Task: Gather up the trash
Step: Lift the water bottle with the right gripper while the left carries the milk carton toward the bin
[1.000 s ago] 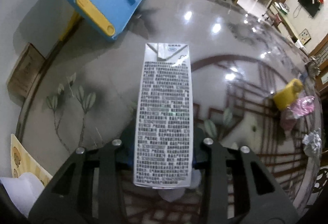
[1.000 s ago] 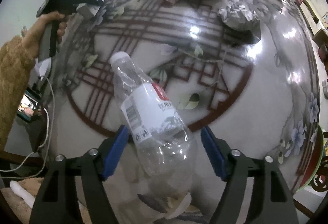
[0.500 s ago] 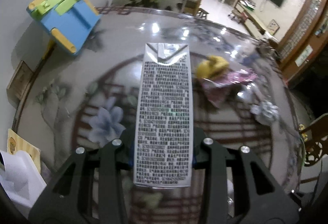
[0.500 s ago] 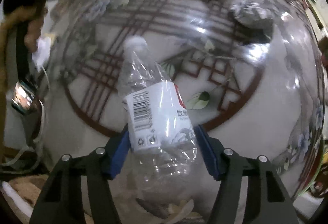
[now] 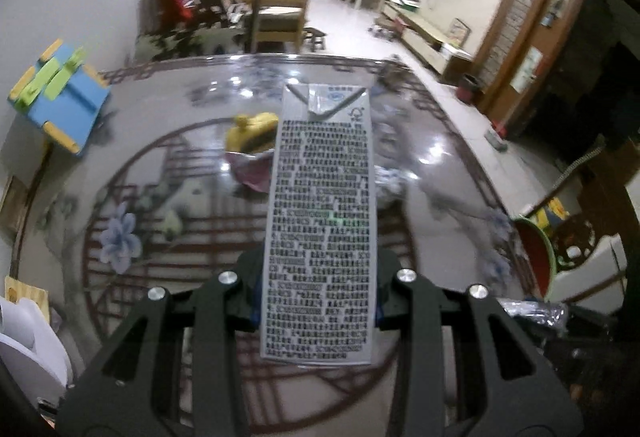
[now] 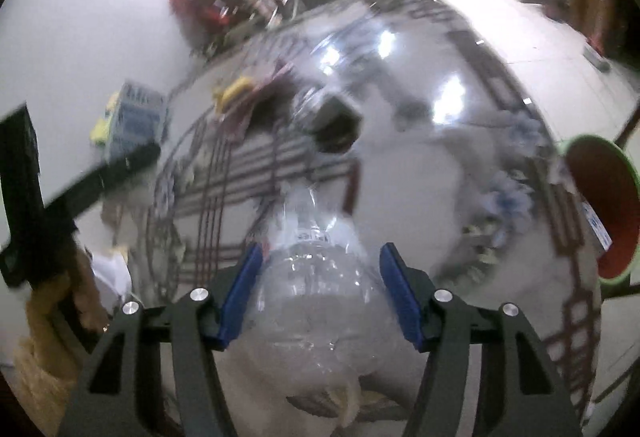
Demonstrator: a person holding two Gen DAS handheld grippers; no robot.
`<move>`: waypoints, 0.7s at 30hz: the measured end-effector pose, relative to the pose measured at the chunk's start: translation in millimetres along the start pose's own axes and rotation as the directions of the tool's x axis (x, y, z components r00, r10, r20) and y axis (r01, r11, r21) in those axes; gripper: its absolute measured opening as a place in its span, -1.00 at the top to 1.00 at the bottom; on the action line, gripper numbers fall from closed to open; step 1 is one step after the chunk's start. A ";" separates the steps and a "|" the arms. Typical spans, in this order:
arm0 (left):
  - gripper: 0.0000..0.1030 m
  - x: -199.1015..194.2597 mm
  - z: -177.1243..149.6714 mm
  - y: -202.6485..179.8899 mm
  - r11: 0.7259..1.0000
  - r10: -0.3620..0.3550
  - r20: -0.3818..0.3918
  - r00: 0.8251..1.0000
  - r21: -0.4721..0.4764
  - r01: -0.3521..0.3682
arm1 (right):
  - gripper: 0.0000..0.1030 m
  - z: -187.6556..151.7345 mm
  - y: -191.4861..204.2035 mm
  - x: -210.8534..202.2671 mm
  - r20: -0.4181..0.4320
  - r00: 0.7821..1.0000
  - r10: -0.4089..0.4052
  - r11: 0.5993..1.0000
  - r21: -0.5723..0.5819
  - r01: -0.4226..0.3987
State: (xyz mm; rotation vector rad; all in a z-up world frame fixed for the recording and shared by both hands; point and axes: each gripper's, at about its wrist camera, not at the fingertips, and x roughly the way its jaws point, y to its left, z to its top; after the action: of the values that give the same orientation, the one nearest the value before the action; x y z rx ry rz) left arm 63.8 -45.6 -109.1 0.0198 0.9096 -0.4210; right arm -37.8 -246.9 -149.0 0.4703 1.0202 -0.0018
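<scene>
While we look along the left tongs [image 5: 318, 301], we list them clamped narrowly on a grey printed carton [image 5: 320, 221], held above the glass table [image 5: 160, 125]. Item two, right wrist view: right tongs [image 6: 320, 293], moderately wide, pads pressing a clear plastic bottle [image 6: 316, 277]; red bin [image 6: 600, 205] at the table's right edge.

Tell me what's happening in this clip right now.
A person is clearing trash off a glossy patterned table with a gripper in each hand. The left gripper clamps a grey drink carton; the right gripper holds a crumpled clear plastic bottle. More wrappers remain on the table, and a red bin stands beside it.
</scene>
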 end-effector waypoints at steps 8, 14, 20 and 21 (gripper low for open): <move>0.29 -5.3 -10.4 -39.2 0.997 -0.039 -0.012 0.999 0.066 0.039 | -0.12 -19.7 -25.8 -8.0 -0.078 0.997 -0.011 0.999 0.032 0.014; 0.29 -5.3 -19.8 -45.8 0.996 -0.047 -0.034 0.998 0.070 0.049 | -0.19 -51.0 -35.7 5.1 -0.215 0.958 -0.191 0.978 -0.128 0.167; 0.29 -4.3 -23.3 -45.8 0.996 -0.052 -0.043 0.998 0.069 0.054 | -0.47 -75.0 -49.9 -9.7 -0.245 0.942 -0.229 0.973 -0.097 0.211; 0.29 -4.3 -23.8 -45.6 0.996 -0.051 -0.043 0.998 0.069 0.054 | -0.47 -81.5 -53.1 -12.9 -0.258 0.937 -0.236 0.972 -0.081 0.222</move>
State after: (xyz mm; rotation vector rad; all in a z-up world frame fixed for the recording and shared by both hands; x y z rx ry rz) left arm 26.9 -81.4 -113.3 0.0694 0.9368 -0.5028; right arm -122.9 -266.7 -193.6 0.3069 1.3329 -0.1237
